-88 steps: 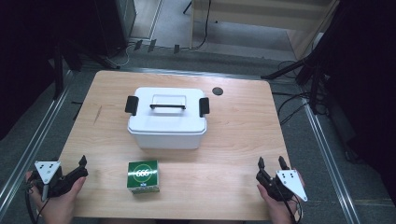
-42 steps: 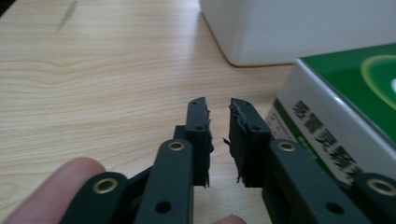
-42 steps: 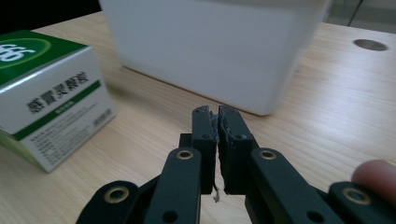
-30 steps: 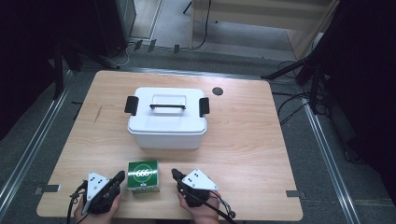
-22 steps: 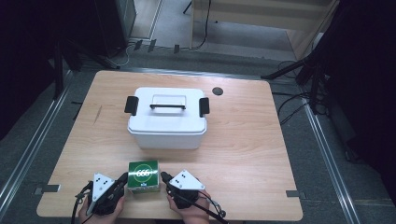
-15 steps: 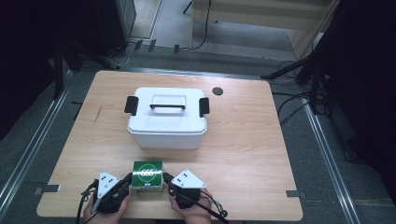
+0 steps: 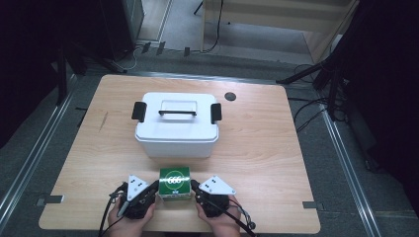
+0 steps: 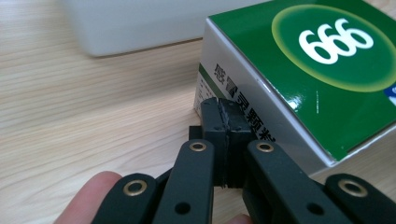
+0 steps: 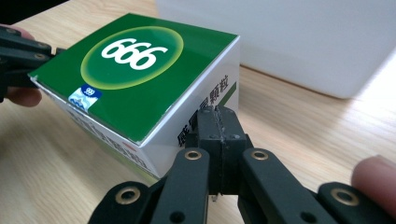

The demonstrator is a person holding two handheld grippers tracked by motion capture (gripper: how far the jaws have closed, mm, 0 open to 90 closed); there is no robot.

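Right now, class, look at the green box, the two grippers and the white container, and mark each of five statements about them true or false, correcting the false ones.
1. The green box sits between the left gripper and the right gripper. True.
2. The left gripper's fingers are spread wide around the box. False: they are shut together, tips against the box's side.
3. The white container has its lid on. True.
4. The box lies on top of the white container. False: it is on the table, in front of the container.
5. The right gripper's fingers are shut, tips at the box's side. True.
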